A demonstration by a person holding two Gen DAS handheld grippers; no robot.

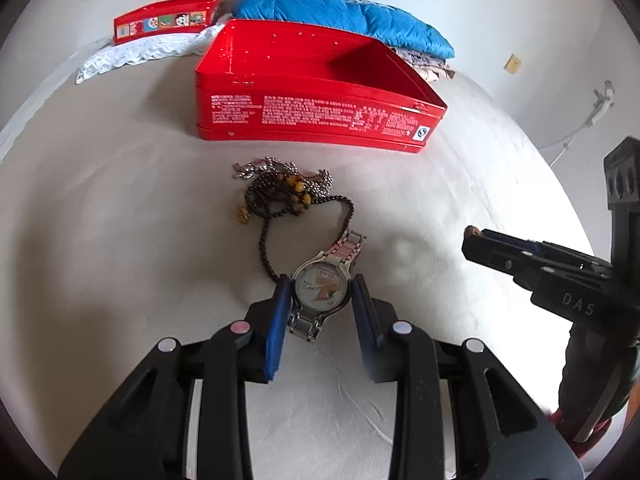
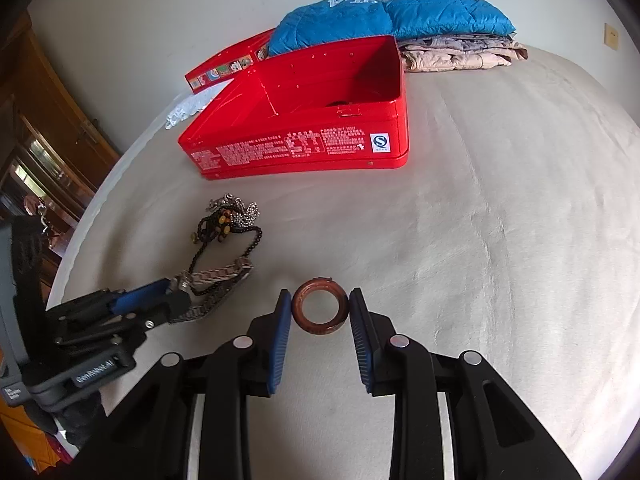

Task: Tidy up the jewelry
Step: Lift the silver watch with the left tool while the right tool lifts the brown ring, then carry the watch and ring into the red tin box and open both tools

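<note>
A wristwatch with a pink and silver band lies on the beige bed. My left gripper is open with its blue pads on either side of the watch face. A tangle of dark bead necklaces and a silver chain lies just beyond it. A brown bangle lies between the open pads of my right gripper. An open red tin box stands further back; it also shows in the right wrist view. The left gripper shows in the right wrist view, at the watch.
The tin's red lid lies behind on white lace. A folded blue quilt and folded clothes sit at the back by the wall. A wooden cabinet stands left of the bed.
</note>
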